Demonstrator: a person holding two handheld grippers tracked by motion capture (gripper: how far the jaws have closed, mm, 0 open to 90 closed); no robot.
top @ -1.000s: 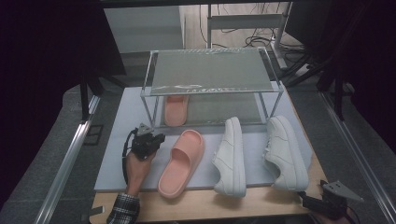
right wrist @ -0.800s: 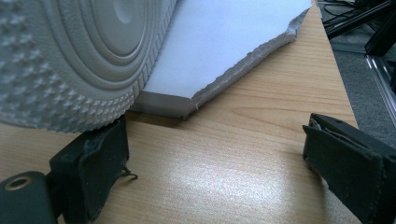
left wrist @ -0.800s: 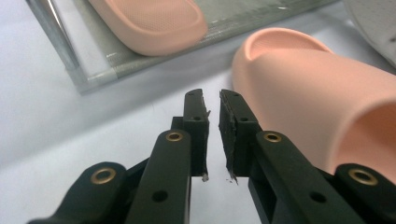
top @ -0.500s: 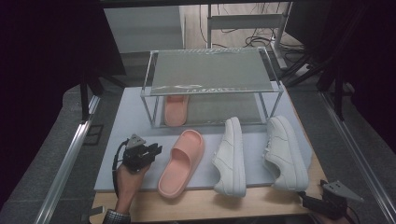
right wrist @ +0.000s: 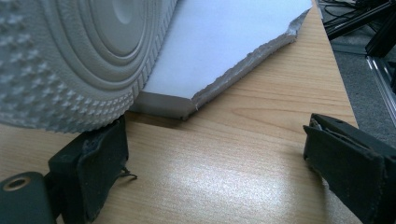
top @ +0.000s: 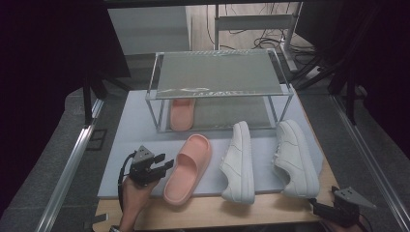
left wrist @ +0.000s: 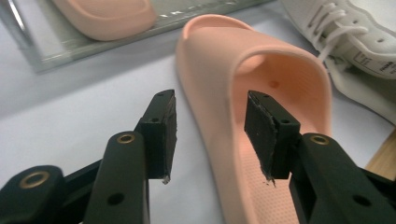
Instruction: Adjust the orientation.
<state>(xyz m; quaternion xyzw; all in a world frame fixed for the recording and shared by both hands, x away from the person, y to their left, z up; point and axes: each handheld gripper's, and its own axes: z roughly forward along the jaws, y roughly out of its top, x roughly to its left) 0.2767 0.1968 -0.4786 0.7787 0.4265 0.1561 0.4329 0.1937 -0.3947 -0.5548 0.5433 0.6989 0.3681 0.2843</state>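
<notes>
On the wooden table (top: 212, 212) I have a pale grey mat (top: 135, 145) spread out, and at its far side stands the two-tier rack (top: 217, 72) with a mesh top. Under that top, on the lower shelf at the left, lies one pink slide (top: 182, 113). Near of the rack, three shoes lie in a row on the mat: the second pink slide (top: 189, 166) on the left, a white sneaker (top: 239, 162) in the middle, and another white sneaker (top: 295, 157) on the right, whose heel reaches past the mat's near edge.

My left gripper (top: 162, 166) sits just left of the nearer pink slide, held in my left hand (top: 135, 191) at the near left of the mat. Its jaws have just been opening and now stand apart. In the left gripper view, the left gripper (left wrist: 210, 135) straddles the slide's near side wall, one pad outside over the mat, the other over the footbed, and neither presses on the rubber.

My right gripper (top: 316, 208) rests low at the near right corner of the table, just near of the right sneaker's heel. In the right gripper view its jaws are spread wide over bare wood, with the sneaker's ribbed sole (right wrist: 70, 56) just above the left pad; I can't tell whether they touch.
</notes>
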